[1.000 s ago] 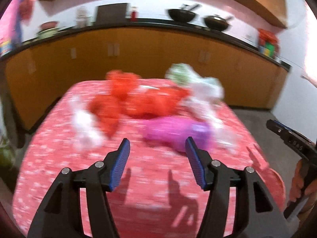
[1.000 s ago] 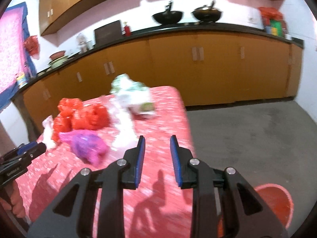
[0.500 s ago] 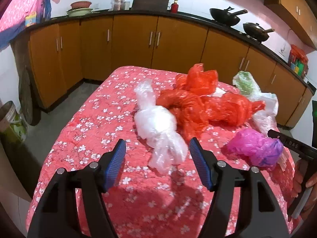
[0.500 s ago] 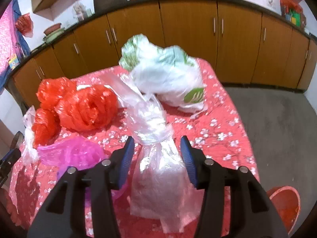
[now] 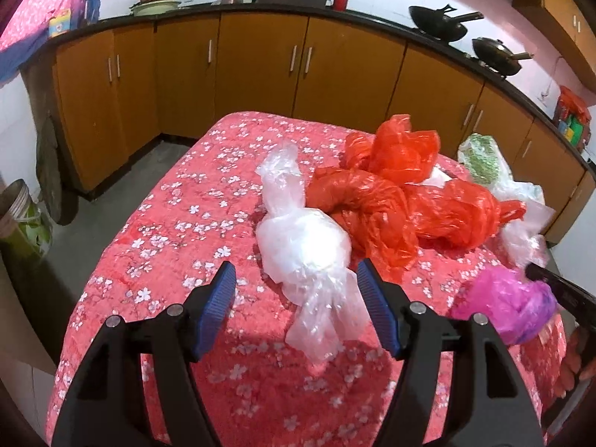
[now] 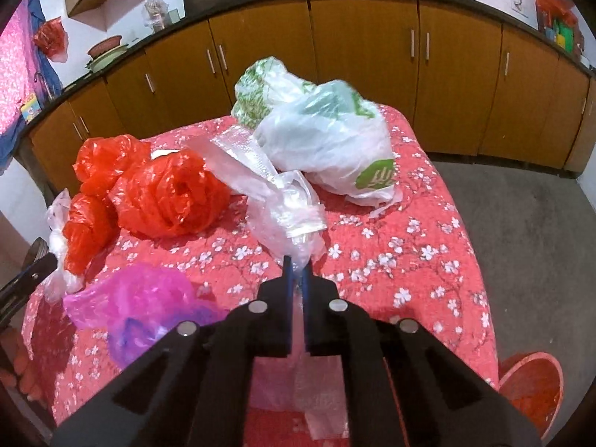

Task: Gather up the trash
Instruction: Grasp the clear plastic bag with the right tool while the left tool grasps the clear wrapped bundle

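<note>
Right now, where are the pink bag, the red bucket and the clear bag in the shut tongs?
Pink bag [image 6: 134,298]: right wrist view, crumpled middle.
Red bucket [image 6: 529,387]: right wrist view, inner wall.
Clear bag [image 6: 287,219]: right wrist view, bunched body above the tongs.

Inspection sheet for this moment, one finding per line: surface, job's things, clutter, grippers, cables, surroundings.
Surface: red floral cloth covers the table.
Job's things: red bags, white-green bag, pink bag, clear bag, clear film bag.
Clutter: nothing seen.
Grippers: left gripper open, straddling the clear bag; right gripper shut on the clear film bag.
Cables: nothing seen.
Surroundings: brown cabinets, red bin on the floor.
</note>
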Demonstrator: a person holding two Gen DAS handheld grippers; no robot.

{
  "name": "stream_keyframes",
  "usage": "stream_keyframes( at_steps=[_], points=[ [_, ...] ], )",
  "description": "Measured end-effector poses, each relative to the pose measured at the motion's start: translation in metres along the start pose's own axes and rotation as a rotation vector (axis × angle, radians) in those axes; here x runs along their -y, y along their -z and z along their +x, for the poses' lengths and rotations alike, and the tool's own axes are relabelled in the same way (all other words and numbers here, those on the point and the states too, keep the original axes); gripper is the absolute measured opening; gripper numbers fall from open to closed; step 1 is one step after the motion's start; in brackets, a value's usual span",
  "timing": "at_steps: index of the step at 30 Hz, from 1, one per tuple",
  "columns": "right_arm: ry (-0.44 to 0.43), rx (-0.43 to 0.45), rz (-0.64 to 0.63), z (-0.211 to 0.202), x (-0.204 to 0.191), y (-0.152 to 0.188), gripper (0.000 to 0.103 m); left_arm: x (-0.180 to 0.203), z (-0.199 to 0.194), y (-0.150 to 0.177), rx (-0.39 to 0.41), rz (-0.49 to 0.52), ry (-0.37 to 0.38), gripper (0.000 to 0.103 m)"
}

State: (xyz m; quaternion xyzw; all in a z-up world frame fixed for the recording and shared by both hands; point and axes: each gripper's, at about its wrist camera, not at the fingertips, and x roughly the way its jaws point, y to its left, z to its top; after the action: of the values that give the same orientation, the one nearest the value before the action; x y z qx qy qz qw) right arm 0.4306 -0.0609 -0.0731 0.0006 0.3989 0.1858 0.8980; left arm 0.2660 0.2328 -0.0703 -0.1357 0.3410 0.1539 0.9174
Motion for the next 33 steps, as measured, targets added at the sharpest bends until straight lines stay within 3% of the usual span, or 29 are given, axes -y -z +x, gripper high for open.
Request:
stream_keyframes(
  at_steps=[5,8,11,12,24,33],
  points=[
    [-0.007,0.008,0.010,-0.007,0.002,0.003,0.006,0.001,0.015,-0.003,-0.066,-0.020,-0.006,0.064],
    [-0.009,0.009,0.009,-0.010,0.004,0.005,0.006,0.001,0.025,-0.002,-0.117,-0.034,0.001,0.041],
    [-0.011,0.014,0.012,-0.014,0.008,0.008,0.006,-0.001,0.023,0.000,-0.118,-0.036,0.023,0.020],
    [-0.011,0.018,0.012,-0.016,0.008,0.009,0.006,-0.003,0.021,0.001,-0.116,-0.036,0.022,0.017],
    [-0.032,0.091,-0.007,-0.053,0.011,0.017,0.006,-0.015,-0.032,0.004,0.022,-0.012,0.011,0.013],
    [-0.032,0.173,-0.002,-0.097,0.019,0.019,0.006,0.026,-0.075,-0.004,0.105,0.062,0.100,0.013]
  ],
)
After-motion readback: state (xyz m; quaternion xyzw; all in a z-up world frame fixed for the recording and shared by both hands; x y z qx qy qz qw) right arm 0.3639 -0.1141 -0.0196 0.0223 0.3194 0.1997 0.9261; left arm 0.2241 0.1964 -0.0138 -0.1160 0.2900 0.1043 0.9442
